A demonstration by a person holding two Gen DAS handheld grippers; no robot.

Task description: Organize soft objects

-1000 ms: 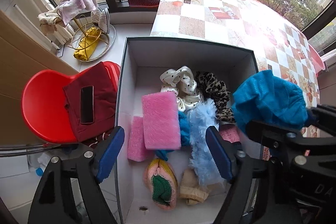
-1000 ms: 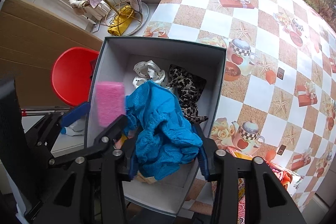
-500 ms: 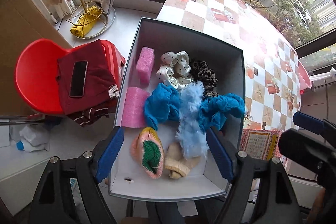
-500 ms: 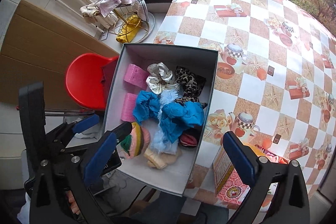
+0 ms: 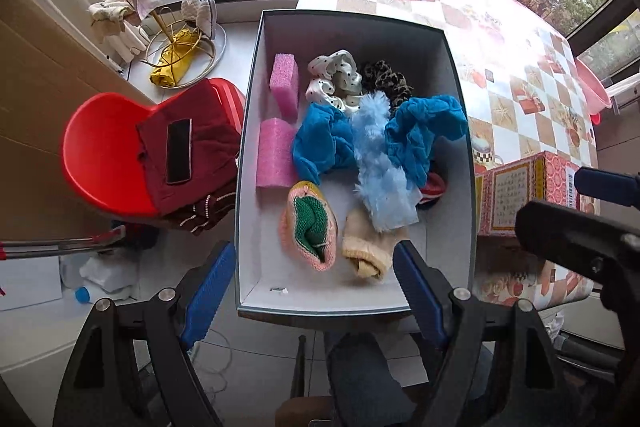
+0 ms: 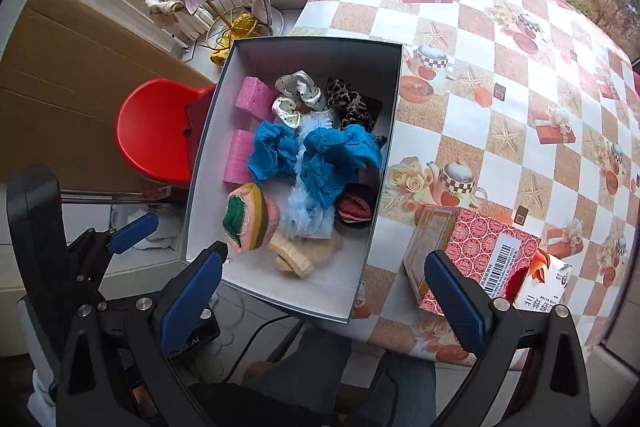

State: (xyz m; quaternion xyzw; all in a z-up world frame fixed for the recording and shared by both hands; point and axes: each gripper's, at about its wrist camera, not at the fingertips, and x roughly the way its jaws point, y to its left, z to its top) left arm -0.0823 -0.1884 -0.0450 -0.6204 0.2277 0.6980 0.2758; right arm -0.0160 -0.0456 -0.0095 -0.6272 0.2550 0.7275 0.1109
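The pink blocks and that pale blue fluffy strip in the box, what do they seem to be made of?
The pink blocks look like sponge foam: matte, with a fine porous grain and squared edges. The pale blue fluffy strip looks like faux fur or feathery synthetic pile, with wispy strands sticking out along its edges. The exact fibre can't be told from here.

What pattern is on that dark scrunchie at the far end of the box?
Leopard print, brown and black. The scrunchie shows best in the right wrist view, inside the box.
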